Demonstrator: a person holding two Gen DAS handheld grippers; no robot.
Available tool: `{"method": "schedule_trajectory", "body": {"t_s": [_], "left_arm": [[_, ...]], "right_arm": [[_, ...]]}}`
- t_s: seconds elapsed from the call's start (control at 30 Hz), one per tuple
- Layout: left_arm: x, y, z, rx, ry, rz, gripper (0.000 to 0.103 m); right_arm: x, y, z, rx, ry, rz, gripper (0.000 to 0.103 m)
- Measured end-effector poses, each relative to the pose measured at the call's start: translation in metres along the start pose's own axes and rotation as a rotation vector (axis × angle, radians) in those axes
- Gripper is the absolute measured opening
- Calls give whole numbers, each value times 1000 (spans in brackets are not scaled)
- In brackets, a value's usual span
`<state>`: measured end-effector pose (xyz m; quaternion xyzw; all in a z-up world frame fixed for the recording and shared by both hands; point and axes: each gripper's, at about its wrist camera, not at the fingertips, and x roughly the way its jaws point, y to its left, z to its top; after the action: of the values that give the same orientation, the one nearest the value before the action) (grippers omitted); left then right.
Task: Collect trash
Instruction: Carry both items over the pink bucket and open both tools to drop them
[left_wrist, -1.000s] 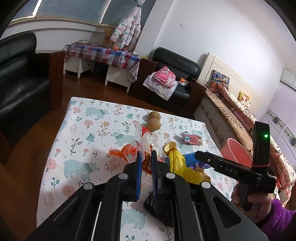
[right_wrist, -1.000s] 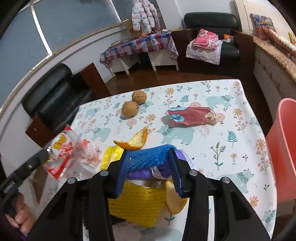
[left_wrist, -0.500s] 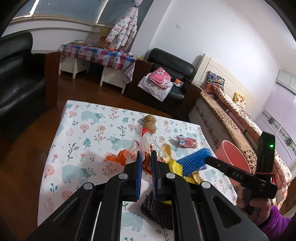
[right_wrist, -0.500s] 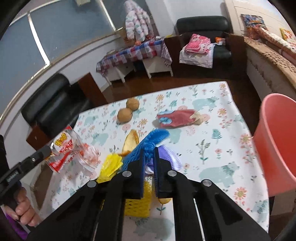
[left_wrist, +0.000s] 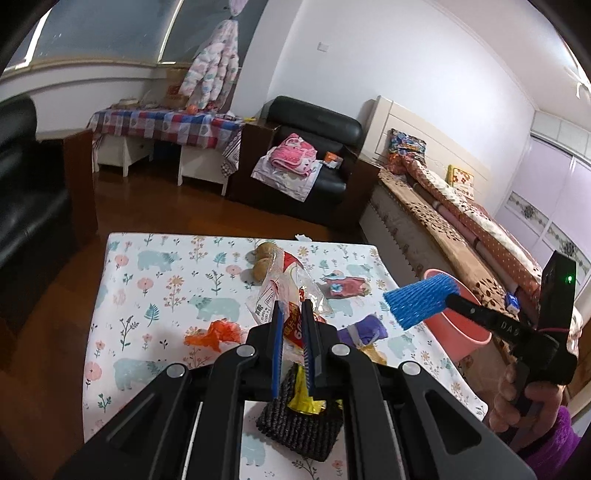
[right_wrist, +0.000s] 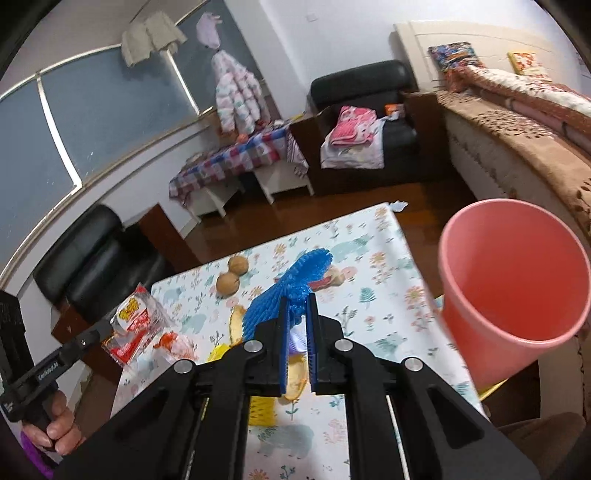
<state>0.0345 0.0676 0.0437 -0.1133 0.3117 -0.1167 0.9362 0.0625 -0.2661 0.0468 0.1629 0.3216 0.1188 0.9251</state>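
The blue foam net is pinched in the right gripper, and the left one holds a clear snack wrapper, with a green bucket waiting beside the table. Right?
Nearly. The bucket is pink, as the right wrist view shows. The right gripper does pinch the blue foam net, and the left gripper holds the clear snack wrapper.
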Motion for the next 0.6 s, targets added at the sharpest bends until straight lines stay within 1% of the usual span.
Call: {"method": "schedule_trajectory", "body": {"t_s": [0.2, 0.33, 0.47, 0.6], "left_arm": [[-12, -22, 1, 25, -21, -10, 9], [-15, -44, 6, 43, -22, -20, 9], [-15, -66, 14, 59, -30, -25, 9], [-7, -91, 21, 82, -30, -38, 9]], "right_arm": [[-20, -10, 7, -9, -52, -27, 8], [-33, -13, 10, -50, -87, -61, 8], [-44, -23, 16, -54, -114, -82, 8], [-50, -36, 20, -77, -139, -138, 8]]}}
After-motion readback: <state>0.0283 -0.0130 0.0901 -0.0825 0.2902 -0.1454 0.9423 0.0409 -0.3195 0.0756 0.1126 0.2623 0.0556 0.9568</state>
